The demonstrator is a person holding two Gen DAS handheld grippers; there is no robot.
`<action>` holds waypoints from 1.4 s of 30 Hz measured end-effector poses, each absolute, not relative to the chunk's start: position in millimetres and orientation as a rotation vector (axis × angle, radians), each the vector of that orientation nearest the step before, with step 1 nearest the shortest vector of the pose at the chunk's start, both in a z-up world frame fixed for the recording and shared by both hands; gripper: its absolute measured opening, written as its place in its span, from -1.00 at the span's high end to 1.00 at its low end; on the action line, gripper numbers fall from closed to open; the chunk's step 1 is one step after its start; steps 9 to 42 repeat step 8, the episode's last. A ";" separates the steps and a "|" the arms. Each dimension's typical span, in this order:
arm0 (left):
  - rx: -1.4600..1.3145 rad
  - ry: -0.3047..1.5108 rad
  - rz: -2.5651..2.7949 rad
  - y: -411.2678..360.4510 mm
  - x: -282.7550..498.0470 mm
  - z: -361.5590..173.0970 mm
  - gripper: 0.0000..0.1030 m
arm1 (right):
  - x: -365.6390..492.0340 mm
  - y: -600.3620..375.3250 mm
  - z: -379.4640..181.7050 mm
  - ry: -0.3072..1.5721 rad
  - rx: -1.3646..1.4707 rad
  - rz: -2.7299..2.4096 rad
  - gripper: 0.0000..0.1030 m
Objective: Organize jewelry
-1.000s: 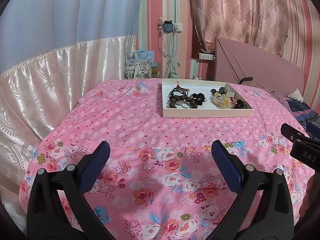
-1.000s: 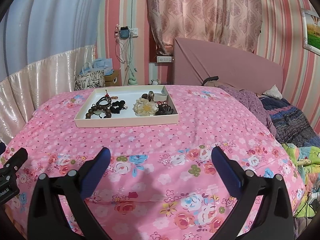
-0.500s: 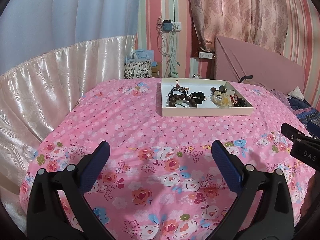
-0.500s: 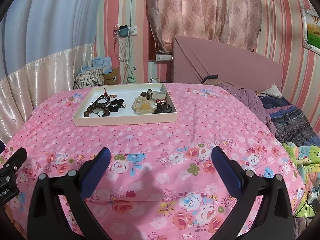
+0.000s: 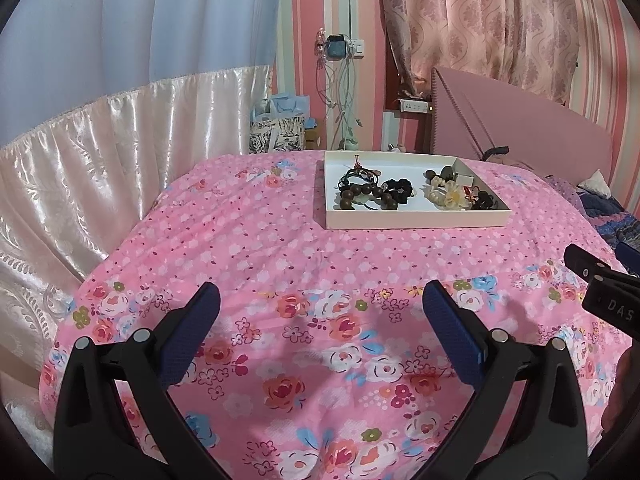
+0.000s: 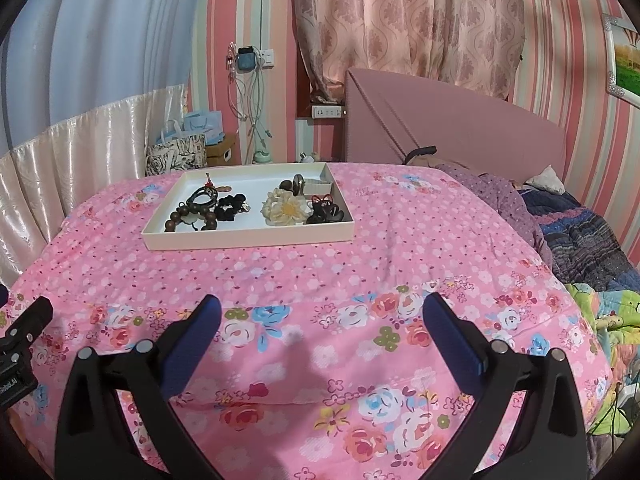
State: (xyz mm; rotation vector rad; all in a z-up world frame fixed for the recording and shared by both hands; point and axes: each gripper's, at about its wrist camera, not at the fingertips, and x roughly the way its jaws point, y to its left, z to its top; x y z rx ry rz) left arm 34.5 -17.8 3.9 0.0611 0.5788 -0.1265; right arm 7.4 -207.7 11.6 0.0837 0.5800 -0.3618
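Observation:
A shallow white tray [image 5: 416, 222] [image 6: 248, 238] lies on the pink floral bedspread, far ahead of both grippers. It holds a brown wooden bead bracelet [image 5: 362, 196] [image 6: 190, 218], black hair ties [image 5: 398, 189] [image 6: 230, 206], a cream flower piece [image 5: 446, 196] [image 6: 286, 210] and a dark clip [image 6: 324, 213]. My left gripper [image 5: 320, 332] is open and empty above the bedspread's near part. My right gripper [image 6: 322, 334] is open and empty too. Each gripper's body shows at the edge of the other's view.
A shiny cream curtain [image 5: 80, 168] hangs at the left. A pink headboard [image 6: 452, 128] and dark bedding [image 6: 580, 236] lie at the right. Bags [image 6: 176, 154] and hanging cables [image 6: 248, 92] stand behind the bed at the wall.
Both views have shifted slightly: the tray sits a little lower and nearer in the frames. Both grippers stay open and empty.

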 end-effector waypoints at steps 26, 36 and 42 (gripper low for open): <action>0.068 0.580 -0.144 -23.5 34.7 4.5 -0.94 | 11.8 -208.5 6.0 0.590 0.081 -0.358 -0.95; 0.068 0.580 -0.144 -23.5 34.7 4.5 -0.94 | 11.8 -208.5 6.0 0.590 0.081 -0.358 -0.95; 0.068 0.580 -0.144 -23.5 34.7 4.5 -0.94 | 11.8 -208.5 6.0 0.590 0.081 -0.358 -0.95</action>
